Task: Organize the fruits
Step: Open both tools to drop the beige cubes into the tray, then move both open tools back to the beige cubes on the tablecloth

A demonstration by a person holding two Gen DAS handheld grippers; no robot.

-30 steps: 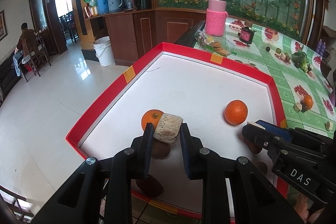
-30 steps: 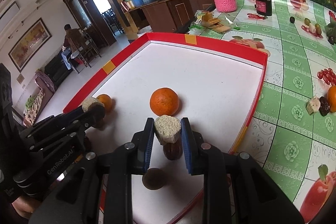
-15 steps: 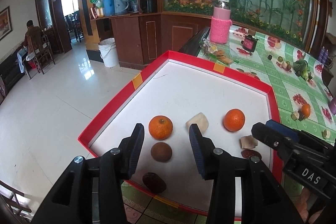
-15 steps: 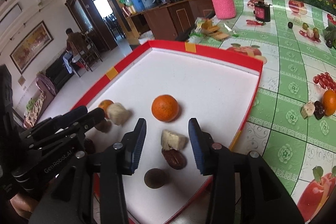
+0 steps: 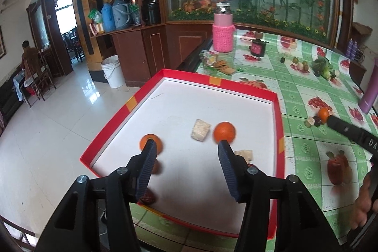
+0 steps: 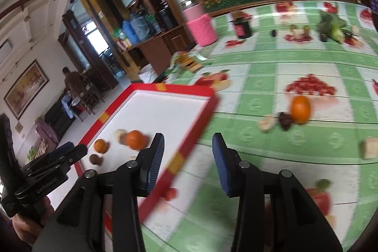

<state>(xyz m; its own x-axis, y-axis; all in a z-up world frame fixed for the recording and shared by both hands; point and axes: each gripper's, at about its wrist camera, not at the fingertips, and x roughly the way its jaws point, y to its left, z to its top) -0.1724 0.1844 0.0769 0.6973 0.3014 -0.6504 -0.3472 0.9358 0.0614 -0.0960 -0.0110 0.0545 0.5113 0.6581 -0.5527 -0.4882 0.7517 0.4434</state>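
A red-rimmed white tray [image 5: 108, 128] holds two oranges [image 5: 224, 131] [image 5: 159, 144], two beige chunks [image 5: 200, 130] [image 5: 245, 154], a brown round fruit [image 5: 156, 167] and a dark one [image 5: 147, 197]. My left gripper [image 5: 186, 145] hovers over the tray's near part, its jaws opening with nothing between them. In the right wrist view my right gripper [image 6: 187, 137] is open and empty above the tray's right rim [image 6: 189, 87]. Beyond it on the green tablecloth lie an orange [image 6: 300, 109], a dark fruit [image 6: 284, 121], a beige piece [image 6: 267, 125] and a beige block [image 6: 369, 150].
Further back on the table stand a pink knitted jar [image 5: 222, 32], a dark jar [image 5: 257, 49], crackers [image 5: 222, 66], vegetables [image 5: 322, 66] and a purple bottle [image 5: 369, 93]. The table's left edge drops to a tiled floor with a white bucket [image 5: 112, 71]. A person sits far left.
Both grippers opened and let go of their beige chunks, which now lie in the tray. The left gripper drew back and up; the right swung right, over the tablecloth.
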